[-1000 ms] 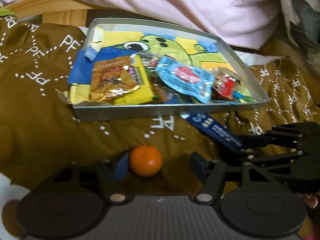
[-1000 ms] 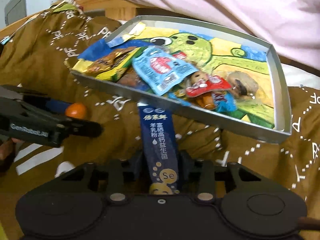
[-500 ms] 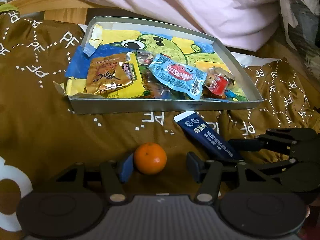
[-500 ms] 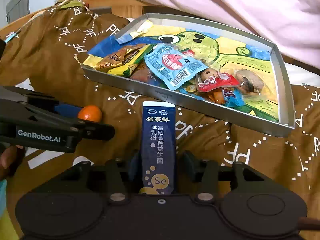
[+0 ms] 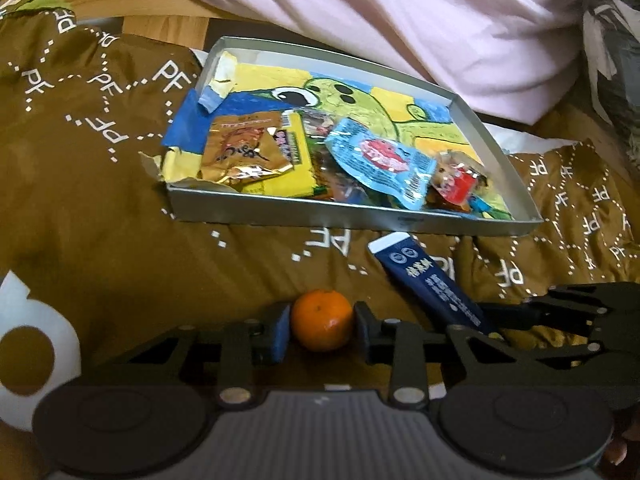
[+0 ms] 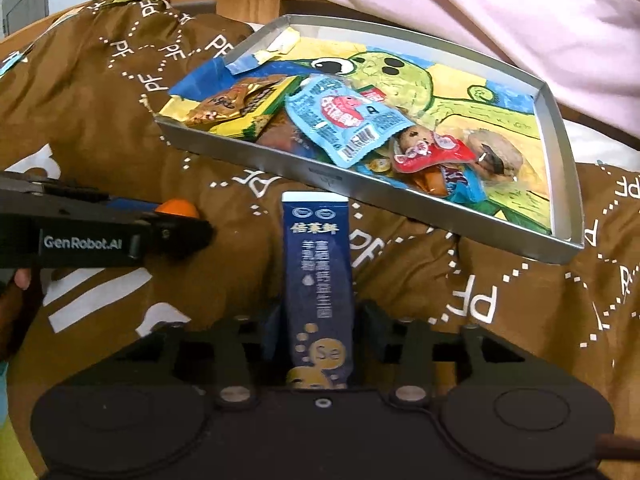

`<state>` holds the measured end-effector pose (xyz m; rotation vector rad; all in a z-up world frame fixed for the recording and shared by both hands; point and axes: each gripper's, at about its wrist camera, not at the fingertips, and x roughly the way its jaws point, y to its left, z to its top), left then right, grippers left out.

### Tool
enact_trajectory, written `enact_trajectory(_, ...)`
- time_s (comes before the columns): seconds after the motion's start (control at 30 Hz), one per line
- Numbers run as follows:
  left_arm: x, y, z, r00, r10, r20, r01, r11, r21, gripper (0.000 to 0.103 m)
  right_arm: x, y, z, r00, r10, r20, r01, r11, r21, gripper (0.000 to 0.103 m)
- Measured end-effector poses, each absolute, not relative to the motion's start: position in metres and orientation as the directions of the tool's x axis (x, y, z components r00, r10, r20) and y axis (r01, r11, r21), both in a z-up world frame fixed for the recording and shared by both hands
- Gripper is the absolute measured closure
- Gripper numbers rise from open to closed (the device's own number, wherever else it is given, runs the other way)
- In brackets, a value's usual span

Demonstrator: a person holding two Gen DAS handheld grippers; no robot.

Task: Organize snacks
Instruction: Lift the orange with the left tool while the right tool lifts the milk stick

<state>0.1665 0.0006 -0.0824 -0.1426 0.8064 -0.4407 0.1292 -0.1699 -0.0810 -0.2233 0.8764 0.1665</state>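
Observation:
A small orange (image 5: 322, 319) sits between the fingers of my left gripper (image 5: 321, 330), which is shut on it over the brown blanket. In the right wrist view only the orange's top (image 6: 177, 207) shows behind the left gripper. My right gripper (image 6: 319, 330) is shut on a long dark blue sachet (image 6: 318, 280), whose far end points at the tray. The sachet also shows in the left wrist view (image 5: 430, 280). A shallow metal tray (image 5: 352, 218) with a cartoon lining holds several snack packets, among them a light blue one (image 5: 380, 160) and a gold one (image 5: 240, 150).
The tray (image 6: 360, 186) rests on a rumpled brown blanket (image 5: 80, 184) printed with white letters. A pink sheet (image 5: 380, 12) lies behind the tray, and a wooden bed edge (image 5: 160, 24) shows at the back left.
My left gripper has closed on the orange, which was loose between open fingers. My right gripper has pulled back with the sachet, whose tip has come away from the tray wall.

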Motion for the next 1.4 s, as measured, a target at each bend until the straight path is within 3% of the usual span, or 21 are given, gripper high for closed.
enact_trajectory(0.4, 0.119, -0.016, -0.059, 0.596, -0.446, -0.667, 0.384, 0.888, -0.251, 0.068, 0.094, -0.166, -0.066, 0.633, 0.042, -0.773, -0.201, 0.973, -0.112, 0.073)
enact_trajectory(0.8, 0.066, -0.021, -0.008, 0.690, -0.437, -0.577, 0.414, 0.892, -0.182, 0.068, 0.026, -0.171, -0.008, 0.789, -0.007, -0.615, -0.085, 0.989, -0.120, 0.074)
enact_trajectory(1.4, 0.034, 0.031, 0.071, 0.825, -0.383, -0.415, 0.288, 0.918, -0.273, 0.068, -0.033, -0.180, 0.059, 0.894, -0.002, -0.448, 0.005, 1.000, 0.006, 0.073)
